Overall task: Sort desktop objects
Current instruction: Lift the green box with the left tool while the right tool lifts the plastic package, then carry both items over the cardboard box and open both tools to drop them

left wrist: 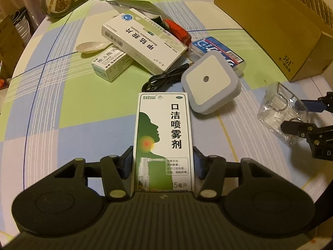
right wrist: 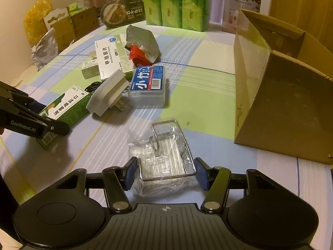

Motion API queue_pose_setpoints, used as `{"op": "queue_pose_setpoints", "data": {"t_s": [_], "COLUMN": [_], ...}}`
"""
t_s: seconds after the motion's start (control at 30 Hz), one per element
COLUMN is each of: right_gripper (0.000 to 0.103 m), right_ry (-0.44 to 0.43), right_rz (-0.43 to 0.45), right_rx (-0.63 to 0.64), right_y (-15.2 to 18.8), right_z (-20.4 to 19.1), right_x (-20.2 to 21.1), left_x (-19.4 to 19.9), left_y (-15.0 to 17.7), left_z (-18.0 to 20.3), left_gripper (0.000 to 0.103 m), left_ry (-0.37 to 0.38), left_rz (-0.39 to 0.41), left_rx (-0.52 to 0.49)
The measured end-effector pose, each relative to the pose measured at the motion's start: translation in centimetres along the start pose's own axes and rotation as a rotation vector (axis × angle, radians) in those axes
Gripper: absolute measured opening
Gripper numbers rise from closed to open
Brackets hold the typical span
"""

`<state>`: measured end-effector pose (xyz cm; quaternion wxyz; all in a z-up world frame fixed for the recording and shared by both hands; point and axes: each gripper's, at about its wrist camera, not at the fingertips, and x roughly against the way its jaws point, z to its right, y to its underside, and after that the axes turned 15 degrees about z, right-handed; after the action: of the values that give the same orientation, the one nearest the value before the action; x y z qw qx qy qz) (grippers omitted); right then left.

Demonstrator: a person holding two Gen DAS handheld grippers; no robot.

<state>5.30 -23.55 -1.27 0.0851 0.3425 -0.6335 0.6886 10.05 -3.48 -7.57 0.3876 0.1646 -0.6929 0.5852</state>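
A white and green throat-spray box (left wrist: 164,125) lies flat on the checked tablecloth, and both blue pads of my left gripper (left wrist: 163,156) press its long sides near the lower end. The right wrist view shows the same box (right wrist: 64,106) at the left, with the left gripper (right wrist: 41,120) over its near end. A wire rack in clear plastic wrap (right wrist: 166,156) lies on the cloth between the pads of my right gripper (right wrist: 166,166), which close on its sides. In the left wrist view, that rack (left wrist: 278,108) and the right gripper (left wrist: 301,114) are at the right edge.
An open cardboard box (right wrist: 281,104) stands at the right. Behind the spray box lie a grey-white plug-in night light (left wrist: 210,81), a black cable (left wrist: 164,79), a blue-labelled clear case (left wrist: 218,52), two medicine boxes (left wrist: 143,43), a spoon (left wrist: 91,46) and a foil bag (right wrist: 141,39). Green tissue packs (right wrist: 172,2) line the far edge.
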Motion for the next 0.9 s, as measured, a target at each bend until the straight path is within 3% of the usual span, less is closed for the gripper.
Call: {"op": "queue_pose_setpoints", "data": {"t_s": [0.53,0.9], "right_gripper": [0.055,0.055], "right_ry": [0.036,0.082], "right_rz": [0.092,0.210], "right_rx": [-0.007,0.015], "right_y": [-1.4,-4.7], "right_z": [-0.9,-0.1], "right_x": [4.1,7.6], "left_x": [4.2,7.3], "left_y": [-0.8,-4.6], "left_z": [1.3,4.3], "left_gripper": [0.051,0.051], "left_ry": [0.037,0.076], "left_rz": [0.070,0.168], "left_rx": [0.037,0.010]}}
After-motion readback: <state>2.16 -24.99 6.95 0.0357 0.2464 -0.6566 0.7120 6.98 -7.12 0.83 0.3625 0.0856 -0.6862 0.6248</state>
